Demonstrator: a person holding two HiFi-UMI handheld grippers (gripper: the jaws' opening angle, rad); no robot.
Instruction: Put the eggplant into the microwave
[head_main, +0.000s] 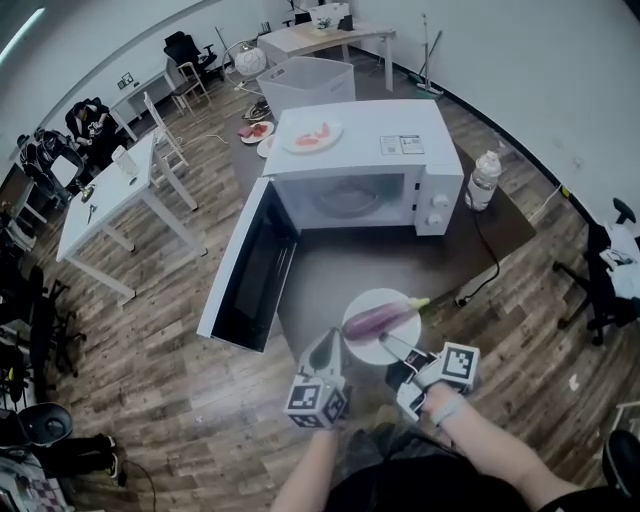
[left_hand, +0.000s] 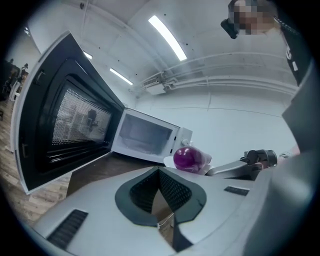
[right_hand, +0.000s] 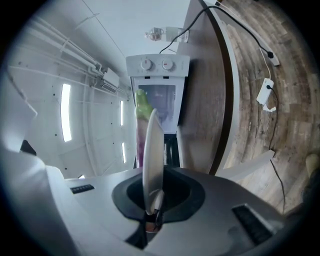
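Observation:
A purple eggplant (head_main: 375, 320) with a green stem lies on a white plate (head_main: 396, 298) held over the near edge of the dark table (head_main: 330, 265). My right gripper (head_main: 392, 343) is shut on the plate's near rim; in the right gripper view the plate (right_hand: 152, 155) stands edge-on between the jaws, with the eggplant (right_hand: 140, 147) behind it. My left gripper (head_main: 325, 350) is shut and empty just left of the plate; its own view shows the eggplant (left_hand: 187, 159) ahead. The white microwave (head_main: 360, 160) stands beyond, its door (head_main: 250, 265) swung wide to the left and its cavity (head_main: 345, 198) empty.
A plate of red food (head_main: 312, 135) sits on top of the microwave. A water bottle (head_main: 483, 180) stands at its right, with a cable and power strip (head_main: 468, 292) trailing off the table. A white bin (head_main: 305, 85), desks and chairs stand farther off on the wooden floor.

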